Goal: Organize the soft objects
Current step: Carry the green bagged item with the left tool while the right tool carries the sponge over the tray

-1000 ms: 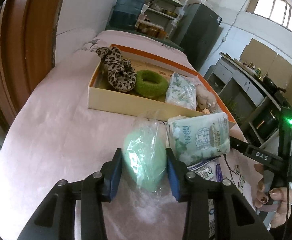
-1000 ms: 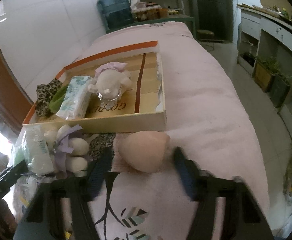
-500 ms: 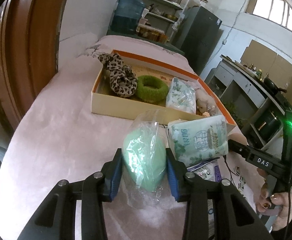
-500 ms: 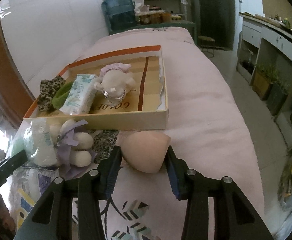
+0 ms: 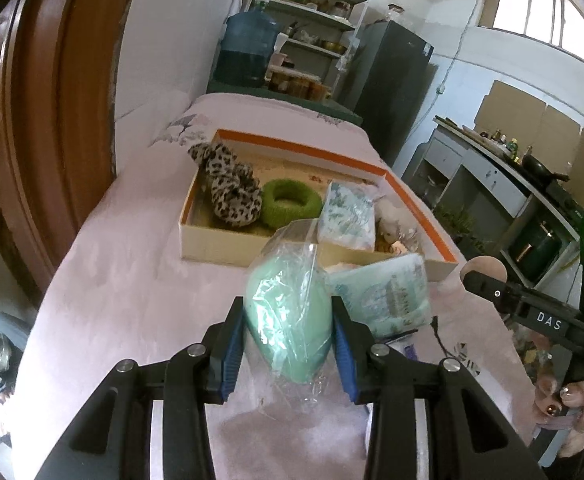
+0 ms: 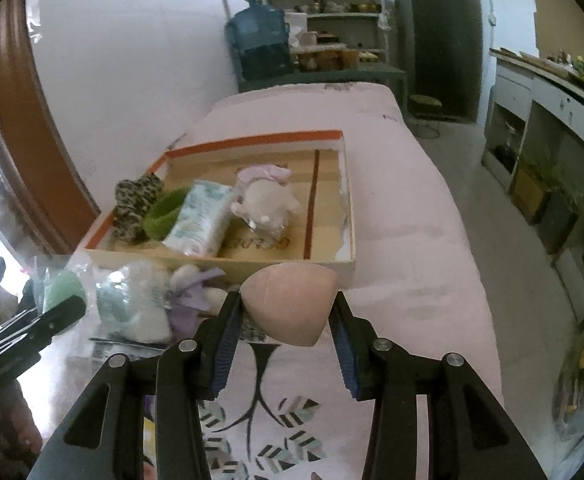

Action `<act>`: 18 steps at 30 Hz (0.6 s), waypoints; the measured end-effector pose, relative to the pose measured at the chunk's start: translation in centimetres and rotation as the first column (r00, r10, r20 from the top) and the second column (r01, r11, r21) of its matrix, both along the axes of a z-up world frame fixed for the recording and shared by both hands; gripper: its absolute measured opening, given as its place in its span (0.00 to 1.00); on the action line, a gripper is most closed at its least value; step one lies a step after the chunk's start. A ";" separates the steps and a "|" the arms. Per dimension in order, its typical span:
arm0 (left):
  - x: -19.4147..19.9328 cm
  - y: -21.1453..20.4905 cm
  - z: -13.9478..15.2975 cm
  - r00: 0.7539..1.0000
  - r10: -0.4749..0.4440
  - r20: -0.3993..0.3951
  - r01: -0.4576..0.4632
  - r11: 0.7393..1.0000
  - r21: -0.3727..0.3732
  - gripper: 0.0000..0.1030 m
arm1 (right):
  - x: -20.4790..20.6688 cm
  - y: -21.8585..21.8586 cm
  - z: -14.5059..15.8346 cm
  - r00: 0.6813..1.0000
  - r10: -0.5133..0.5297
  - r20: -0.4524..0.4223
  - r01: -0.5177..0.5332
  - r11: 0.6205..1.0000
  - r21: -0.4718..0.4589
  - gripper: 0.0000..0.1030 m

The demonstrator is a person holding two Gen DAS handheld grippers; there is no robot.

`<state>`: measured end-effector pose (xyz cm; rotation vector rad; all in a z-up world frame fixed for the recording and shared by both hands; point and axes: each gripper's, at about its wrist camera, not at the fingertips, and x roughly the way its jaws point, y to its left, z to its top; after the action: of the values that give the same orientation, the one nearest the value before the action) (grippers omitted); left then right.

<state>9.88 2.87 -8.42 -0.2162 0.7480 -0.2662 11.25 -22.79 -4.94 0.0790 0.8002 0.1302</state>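
The left gripper [image 5: 288,344] has its blue pads pressed against both sides of a green sponge [image 5: 292,316] wrapped in a clear bag, so it is closed on it; the sponge sits upright between the fingers, above the pink cloth [image 5: 132,300], and whether its lower end touches the cloth cannot be told. The right gripper [image 6: 288,344] is likewise closed on a pink sponge [image 6: 290,304], teardrop-shaped, its point toward the camera and its broad end toward the box [image 6: 347,216]; the pads touch it on both flanks.

The box is a shallow tray with an orange rim, lying on the cloth just beyond both grippers; inside, from its left end, lie a leopard scrunchie [image 5: 230,192], a green ring [image 5: 290,202] touching it, a tissue pack [image 5: 347,216] and a white plush [image 6: 266,200] in clear wrap; the right part of the box floor is bare, crossed by a brown stripe.

On the cloth in front of the box, between the two grippers, lies a second tissue pack [image 5: 387,300], just beside the green sponge; next to it is a plush with a purple bow [image 6: 196,292], close to the pink sponge. A blue water jug [image 6: 260,42] stands at the far end, before the shelves [image 5: 315,36].
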 end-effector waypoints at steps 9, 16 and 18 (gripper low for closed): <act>0.5 -0.6 3.1 0.997 -0.020 0.071 0.019 1.000 0.010 0.39 | -0.2 0.8 2.6 0.998 0.039 0.042 -0.039 0.999 -0.010 0.44; 1.0 -1.1 5.7 0.990 -0.029 0.136 0.027 1.000 0.010 0.39 | 0.2 1.9 4.2 0.995 0.071 0.073 -0.070 0.997 -0.019 0.44; 1.2 -1.5 6.4 0.987 -0.036 0.155 0.034 0.999 0.013 0.39 | 0.4 2.3 4.6 0.994 0.078 0.082 -0.076 0.997 -0.026 0.44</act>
<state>11.04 1.42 -1.97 -0.1706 0.5989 -0.3093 11.64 -20.54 -0.32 0.0213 0.7222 0.1964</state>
